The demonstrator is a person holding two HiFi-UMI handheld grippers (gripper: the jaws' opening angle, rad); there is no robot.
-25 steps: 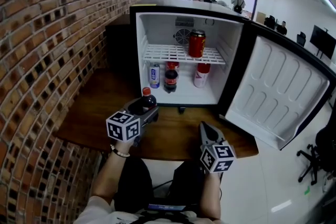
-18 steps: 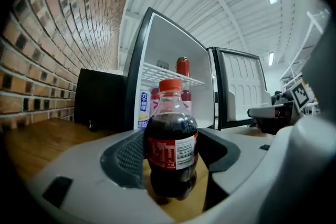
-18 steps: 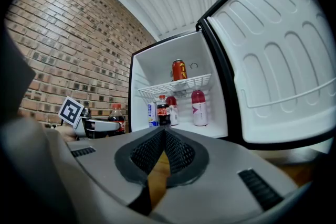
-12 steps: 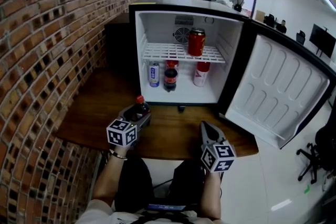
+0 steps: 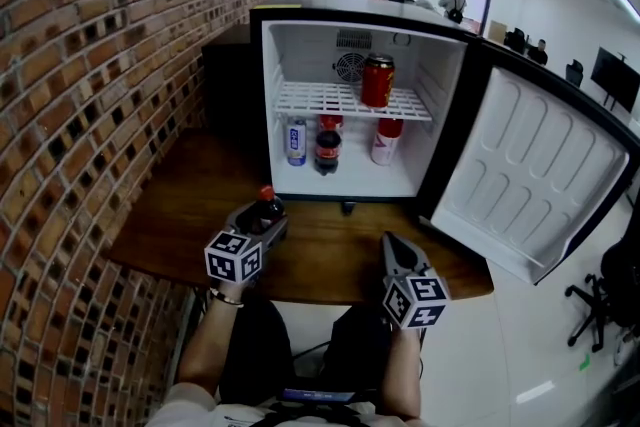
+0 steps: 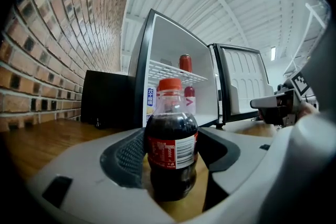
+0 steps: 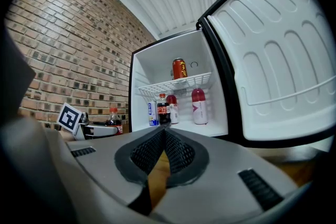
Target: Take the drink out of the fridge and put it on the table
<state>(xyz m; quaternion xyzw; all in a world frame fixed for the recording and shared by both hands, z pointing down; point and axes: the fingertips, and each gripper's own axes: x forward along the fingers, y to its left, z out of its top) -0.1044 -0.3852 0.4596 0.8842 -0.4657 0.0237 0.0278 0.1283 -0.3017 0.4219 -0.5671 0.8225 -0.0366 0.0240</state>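
Gripped the cola bottle (image 6: 171, 152) upright between the pads of the left claw (image 5: 258, 223), its base on the wooden worktop (image 5: 330, 260) near the front edge and well in front of the open fridge (image 5: 300, 55). Held the right claw (image 7: 163, 131) low over the worktop further right, apart from the bottle, jaws closed together on nothing and pointing toward the fridge. Showed inside the fridge a red can (image 5: 377, 81) on the wire shelf, with more drinks (image 5: 327, 152) standing on the floor beneath it.
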